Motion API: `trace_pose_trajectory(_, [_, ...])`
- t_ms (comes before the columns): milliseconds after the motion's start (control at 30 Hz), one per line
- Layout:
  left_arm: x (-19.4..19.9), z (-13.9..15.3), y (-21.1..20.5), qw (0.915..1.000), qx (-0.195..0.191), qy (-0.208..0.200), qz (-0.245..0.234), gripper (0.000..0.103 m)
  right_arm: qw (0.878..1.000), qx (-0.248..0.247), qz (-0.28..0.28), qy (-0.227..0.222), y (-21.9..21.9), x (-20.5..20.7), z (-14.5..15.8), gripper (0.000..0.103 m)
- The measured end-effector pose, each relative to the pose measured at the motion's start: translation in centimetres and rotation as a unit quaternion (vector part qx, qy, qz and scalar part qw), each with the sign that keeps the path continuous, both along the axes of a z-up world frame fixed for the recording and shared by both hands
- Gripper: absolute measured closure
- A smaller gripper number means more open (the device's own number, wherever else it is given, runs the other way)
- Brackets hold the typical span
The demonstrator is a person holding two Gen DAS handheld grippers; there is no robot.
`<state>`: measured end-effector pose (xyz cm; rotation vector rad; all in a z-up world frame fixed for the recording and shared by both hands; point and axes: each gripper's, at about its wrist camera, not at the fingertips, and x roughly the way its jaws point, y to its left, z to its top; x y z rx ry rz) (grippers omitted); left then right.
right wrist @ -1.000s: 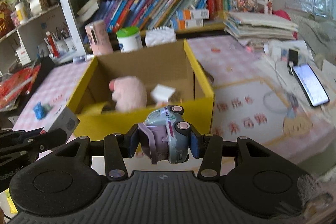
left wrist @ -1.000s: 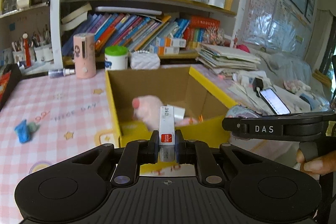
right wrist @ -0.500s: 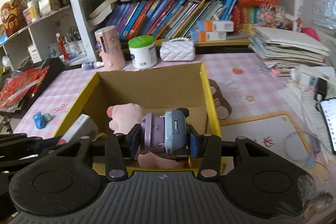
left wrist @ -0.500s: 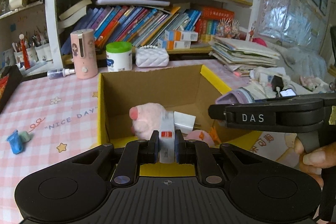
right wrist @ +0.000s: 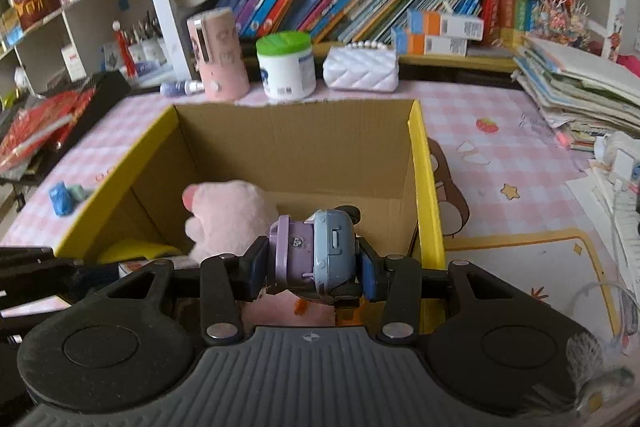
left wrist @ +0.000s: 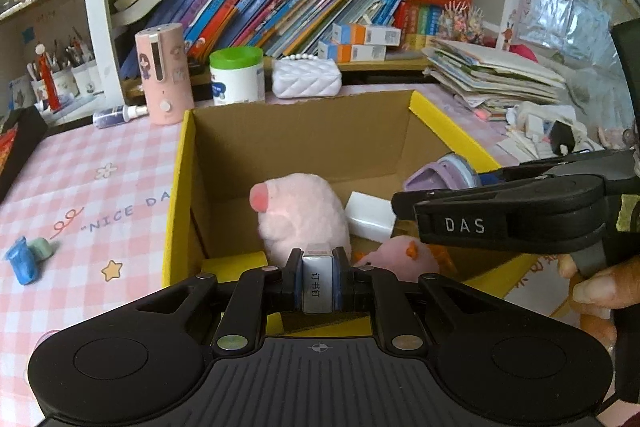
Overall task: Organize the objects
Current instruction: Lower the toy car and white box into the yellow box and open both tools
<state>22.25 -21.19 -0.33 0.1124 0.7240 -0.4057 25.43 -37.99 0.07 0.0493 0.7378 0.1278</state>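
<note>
An open cardboard box with yellow outer walls [left wrist: 180,187] [right wrist: 428,195] stands on the pink checked table. Inside it lie a pink plush toy [left wrist: 304,215] [right wrist: 228,215], a white block [left wrist: 370,217] and a smaller pink plush [left wrist: 400,259]. My left gripper [left wrist: 318,281] is shut on a small white staple box [left wrist: 318,283], held over the box's near edge. My right gripper [right wrist: 314,265] is shut on a purple and blue toy car [right wrist: 316,255], held over the box's near right part. The right gripper's side [left wrist: 500,211] shows in the left wrist view.
A blue object with a pale green piece [left wrist: 28,259] [right wrist: 64,197] lies on the table left of the box. Behind the box stand a pink cylinder [left wrist: 164,79], a green-lidded jar [left wrist: 238,75] and a white purse [left wrist: 306,79]. Bookshelves rise behind; paper stacks [right wrist: 576,95] sit at right.
Both grippers moved forward and now hang over the box with their objects, looking down into it. The staple box and toy car stay gripped.
</note>
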Motion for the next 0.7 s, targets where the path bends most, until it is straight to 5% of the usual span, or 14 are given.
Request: trace_pose_trajectory(700, [0.8, -0.5, -0.1, 1.0000, 0.003, 0.004, 0.006, 0.088, 0.994, -0.098, 0.051, -0.016, 1.4, 1.3, -1.3, 0.060])
